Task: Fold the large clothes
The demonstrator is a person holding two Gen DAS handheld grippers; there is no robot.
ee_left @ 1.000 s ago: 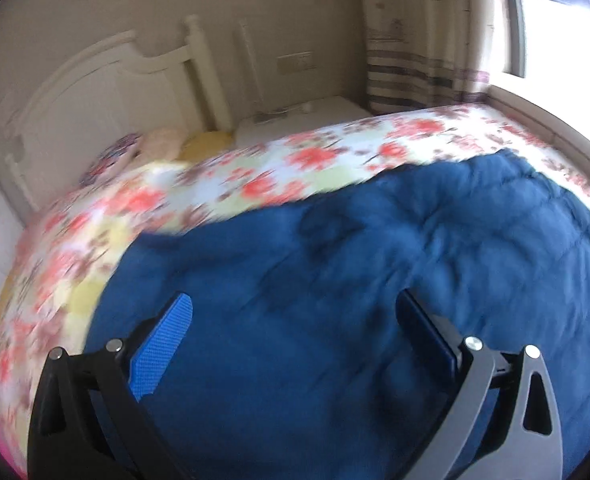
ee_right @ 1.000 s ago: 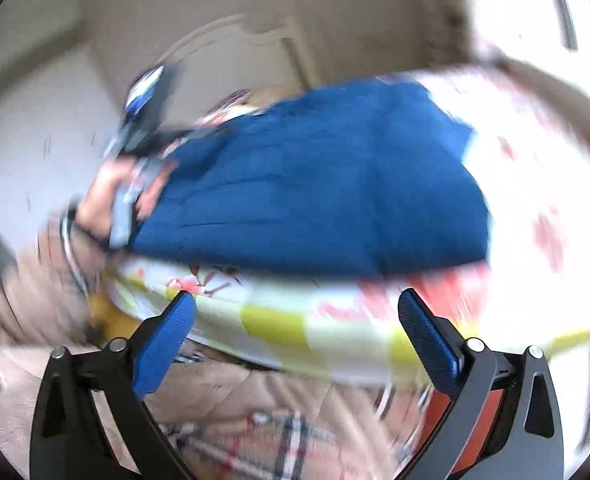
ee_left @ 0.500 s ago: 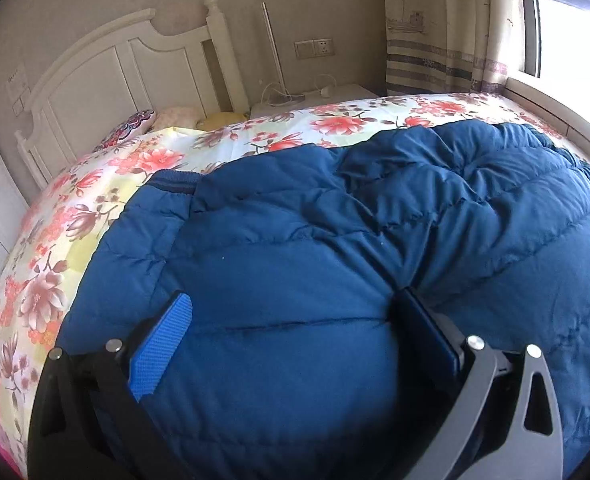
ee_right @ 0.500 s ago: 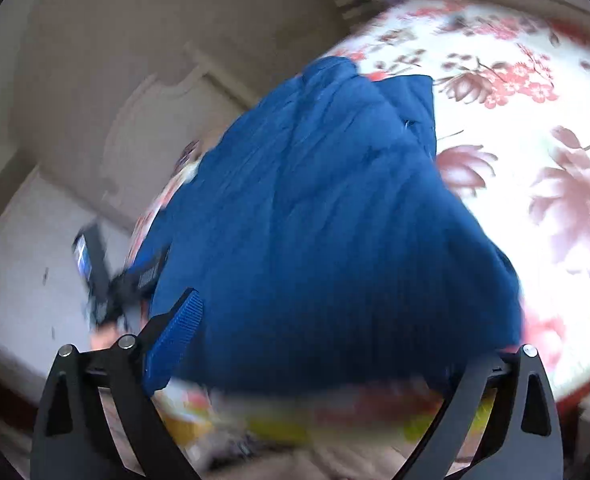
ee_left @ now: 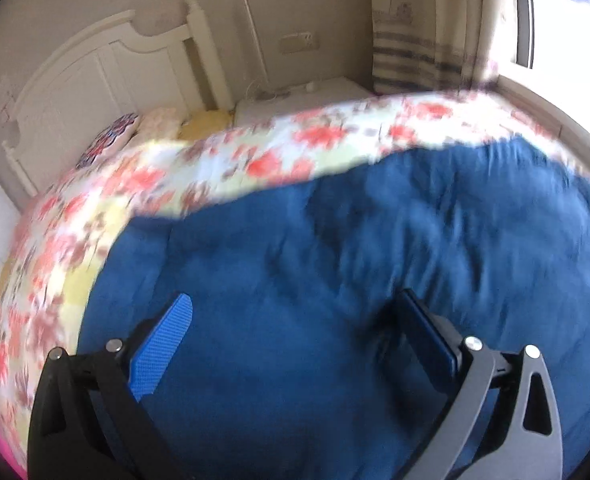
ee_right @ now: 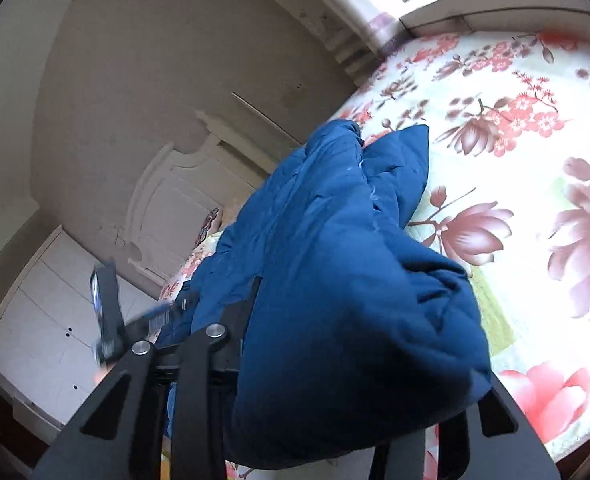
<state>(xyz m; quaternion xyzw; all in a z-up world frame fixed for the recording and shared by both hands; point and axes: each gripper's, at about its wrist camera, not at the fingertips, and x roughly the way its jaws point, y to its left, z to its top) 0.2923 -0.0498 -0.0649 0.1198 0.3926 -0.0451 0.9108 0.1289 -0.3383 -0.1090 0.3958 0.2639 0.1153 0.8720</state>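
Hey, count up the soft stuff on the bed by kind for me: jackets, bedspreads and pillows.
Blue padded jacket: 1
Floral bedspread: 1
Pillows at the headboard: 3, namely patterned, pink, yellow
Total: 5

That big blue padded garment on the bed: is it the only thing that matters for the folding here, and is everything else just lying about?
Part of the job:
blue padded garment
left gripper
right gripper
floral bedspread, the surface it lies on

Just lying about:
pillows
headboard
curtain
white cupboard
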